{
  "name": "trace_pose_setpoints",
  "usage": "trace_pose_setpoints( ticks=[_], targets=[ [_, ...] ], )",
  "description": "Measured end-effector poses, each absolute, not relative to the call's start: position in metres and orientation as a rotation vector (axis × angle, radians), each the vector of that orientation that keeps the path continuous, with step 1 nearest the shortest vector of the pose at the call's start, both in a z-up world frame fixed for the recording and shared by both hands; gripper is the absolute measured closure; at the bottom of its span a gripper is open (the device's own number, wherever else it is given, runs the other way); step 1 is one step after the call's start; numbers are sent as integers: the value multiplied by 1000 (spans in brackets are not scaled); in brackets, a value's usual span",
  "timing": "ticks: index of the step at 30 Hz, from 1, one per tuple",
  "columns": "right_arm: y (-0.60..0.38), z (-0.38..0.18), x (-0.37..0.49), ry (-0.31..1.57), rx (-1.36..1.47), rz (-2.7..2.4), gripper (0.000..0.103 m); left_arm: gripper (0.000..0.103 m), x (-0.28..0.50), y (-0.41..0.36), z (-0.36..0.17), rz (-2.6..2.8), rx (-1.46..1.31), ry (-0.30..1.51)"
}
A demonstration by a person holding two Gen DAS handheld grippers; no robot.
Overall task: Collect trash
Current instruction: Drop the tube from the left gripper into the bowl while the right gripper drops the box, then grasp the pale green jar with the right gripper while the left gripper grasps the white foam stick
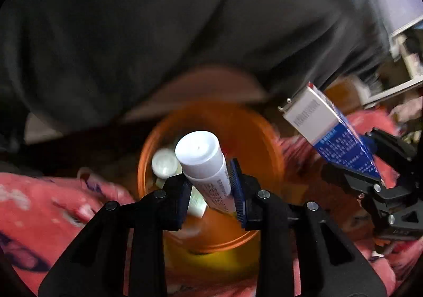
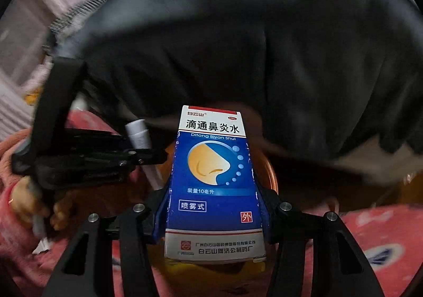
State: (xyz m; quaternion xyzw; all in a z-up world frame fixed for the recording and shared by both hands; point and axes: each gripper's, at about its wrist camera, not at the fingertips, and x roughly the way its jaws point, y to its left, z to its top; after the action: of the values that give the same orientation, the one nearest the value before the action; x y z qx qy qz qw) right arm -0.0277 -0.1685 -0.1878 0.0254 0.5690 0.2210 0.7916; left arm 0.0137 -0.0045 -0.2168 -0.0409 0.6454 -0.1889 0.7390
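My left gripper [image 1: 212,186] is shut on a white tube [image 1: 203,162] with a round cap and holds it over an orange bin [image 1: 253,138]. The bin holds a white cap [image 1: 164,163] and other white items. My right gripper [image 2: 212,207] is shut on a blue and white medicine box [image 2: 214,180], upright above the bin's rim [image 2: 272,178]. In the left wrist view the box [image 1: 330,130] and right gripper [image 1: 370,172] are at the right. In the right wrist view the left gripper [image 2: 148,156] with the tube [image 2: 140,135] is at the left.
The bin stands on a pink patterned blanket [image 1: 53,207]. A person in dark clothing [image 1: 158,32] fills the background. A white shelf unit [image 1: 407,59] is at the far right. A stuffed toy [image 2: 26,199] lies at the left.
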Motion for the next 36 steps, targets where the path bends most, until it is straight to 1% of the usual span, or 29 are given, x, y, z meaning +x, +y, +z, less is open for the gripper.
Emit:
trace_pose_setpoints(
  ticks=[4, 7, 10, 12, 13, 14, 15, 17, 18, 23, 30, 32, 36],
  targets=[
    [-160, -227, -15, 1347, 47, 447, 51, 78, 22, -16, -266, -374, -45, 1572],
    [-160, -248, -8, 1415, 52, 421, 51, 78, 25, -19, -286, -356, -49, 1631],
    [-162, -263, -3, 1461, 62, 399, 49, 78, 22, -23, -295, -349, -36, 1651],
    [-165, -269, 2, 1482, 82, 373, 37, 78, 19, -24, -299, -349, -20, 1661],
    [-165, -269, 4, 1483, 89, 362, 28, 78, 16, -23, -302, -347, -13, 1667],
    [-168, -268, 7, 1475, 94, 347, 28, 77, 12, -22, -304, -340, -5, 1669],
    [-171, -267, 8, 1470, 99, 341, 27, 74, 11, -22, -304, -336, -1, 1675],
    [-171, -262, 8, 1464, 105, 339, 23, 44, 10, -21, -305, -331, 3, 1677],
    [-172, -261, 7, 1458, 105, 333, 23, 42, 9, -21, -305, -322, 8, 1667],
    [-177, -255, 8, 1436, 125, 316, 23, 40, 8, -15, -300, -292, 1, 1647],
    [-185, -250, 5, 1398, 147, 295, 21, 39, 7, -7, -290, -255, -23, 1615],
    [-187, -245, 3, 1382, 154, 293, 21, 39, 4, -9, -280, -263, -4, 1582],
    [-196, -217, -4, 1314, 169, 306, 21, 39, -5, -14, -247, -291, 71, 1477]
  ],
)
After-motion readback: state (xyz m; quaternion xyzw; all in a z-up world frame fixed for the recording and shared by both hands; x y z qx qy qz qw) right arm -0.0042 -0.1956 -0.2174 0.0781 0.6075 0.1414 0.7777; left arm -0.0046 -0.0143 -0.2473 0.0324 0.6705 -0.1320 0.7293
